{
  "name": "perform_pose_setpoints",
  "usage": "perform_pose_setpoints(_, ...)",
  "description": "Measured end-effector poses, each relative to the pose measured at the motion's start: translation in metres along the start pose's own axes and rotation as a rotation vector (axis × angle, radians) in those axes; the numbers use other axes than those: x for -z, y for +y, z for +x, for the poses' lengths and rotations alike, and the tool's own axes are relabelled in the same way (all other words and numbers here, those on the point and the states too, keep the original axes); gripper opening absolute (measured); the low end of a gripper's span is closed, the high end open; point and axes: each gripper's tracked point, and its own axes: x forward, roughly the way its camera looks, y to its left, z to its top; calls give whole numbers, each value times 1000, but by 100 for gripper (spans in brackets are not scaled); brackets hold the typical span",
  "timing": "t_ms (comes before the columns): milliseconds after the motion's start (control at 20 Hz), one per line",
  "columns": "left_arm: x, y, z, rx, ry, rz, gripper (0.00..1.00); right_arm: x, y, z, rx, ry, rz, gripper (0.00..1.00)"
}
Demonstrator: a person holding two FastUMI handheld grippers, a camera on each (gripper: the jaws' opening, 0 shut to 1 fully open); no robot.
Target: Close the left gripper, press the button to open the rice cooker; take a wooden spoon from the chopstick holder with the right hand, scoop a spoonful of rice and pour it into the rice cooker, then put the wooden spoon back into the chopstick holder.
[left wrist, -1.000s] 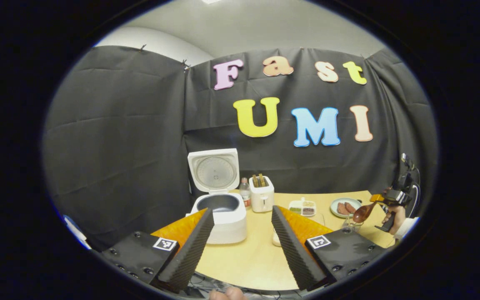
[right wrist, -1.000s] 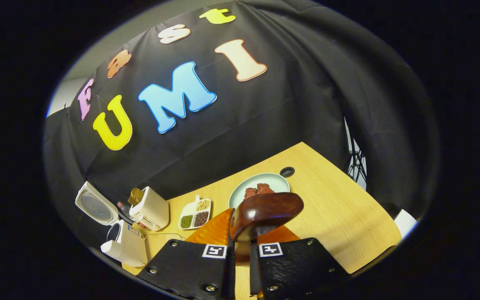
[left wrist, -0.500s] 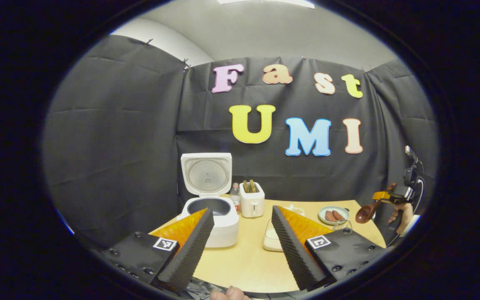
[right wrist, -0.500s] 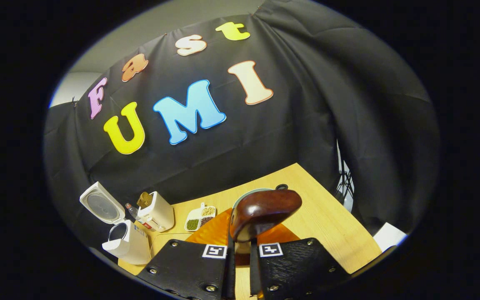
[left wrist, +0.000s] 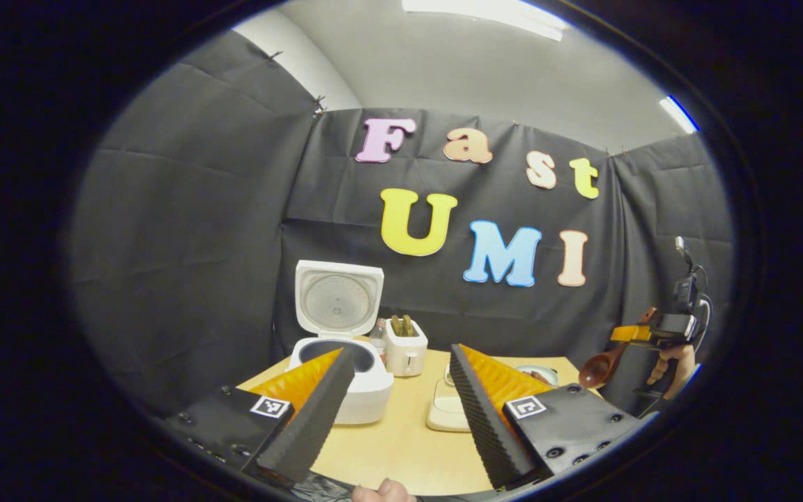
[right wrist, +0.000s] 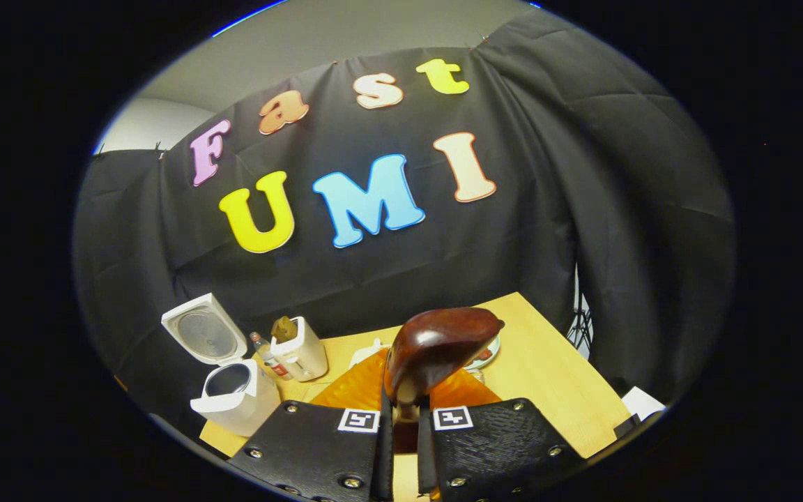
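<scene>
A: Now, item one, the rice cooker (left wrist: 346,376)?
B: On the tabletop (left wrist: 401,446), lid (left wrist: 337,298) raised upright, inner pot exposed. It also appears at the lower left of the right gripper view (right wrist: 234,401).
A: Left tongs (left wrist: 396,404)?
B: Fingers spread wide, holding nothing, in front of the cooker.
A: Right tongs (right wrist: 405,446)?
B: Fingers nearly together, clamped on the handle of the wooden spoon (right wrist: 436,348), bowl end forward. Well right of the cooker, raised above the tabletop.
A: Beside the cooker?
B: A small bottle (left wrist: 377,333), then a white toaster (left wrist: 406,348).
</scene>
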Motion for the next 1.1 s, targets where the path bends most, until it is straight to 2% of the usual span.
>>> perform_pose_setpoints(250, -4, 40, 1, -9, -15, -45, 100, 5, 79, -16, -84, -7, -78, 14)
perform_pose_setpoints(300, -4, 48, 1, -17, -17, -50, 97, 11, 91, -12, -99, 1, -100, 14)
perform_pose_setpoints(400, -1, 65, 3, -39, -10, -61, 100, 20, 110, 2, -123, 26, -119, 14)
perform_pose_setpoints(450, -2, 71, 4, -54, -8, -65, 92, 24, 117, 12, -134, 43, -126, 14)
perform_pose_setpoints(500, -2, 81, 5, -77, -14, -65, 100, 29, 122, 23, -140, 56, -134, 14)
perform_pose_setpoints(600, -2, 94, 7, -120, -19, -63, 92, 42, 131, 49, -151, 79, -171, 14)
perform_pose_setpoints(650, 1, 98, 9, -138, -15, -65, 100, 49, 134, 65, -156, 86, -198, 14)
perform_pose_setpoints(700, 3, 102, 12, -154, -7, -64, 100, 60, 134, 81, -158, 95, -225, 14)
perform_pose_setpoints(800, 6, 104, 20, -183, 14, -34, 92, 87, 133, 111, -163, 134, -269, 13)
perform_pose_setpoints(900, 0, 99, 31, -193, 17, 2, 92, 115, 132, 145, -179, 174, -290, 14)
perform_pose_setpoints(950, 6, 95, 39, -198, 37, 13, 96, 127, 132, 160, -191, 193, -293, 14)
perform_pose_setpoints(1000, 11, 94, 47, -208, 61, 20, 92, 138, 130, 174, -199, 219, -293, 14)
perform_pose_setpoints(1050, 17, 95, 55, -224, 84, 29, 100, 149, 127, 187, -199, 240, -292, 14)
perform_pose_setpoints(1100, 20, 97, 62, -241, 98, 28, 96, 157, 123, 201, -198, 258, -290, 14)
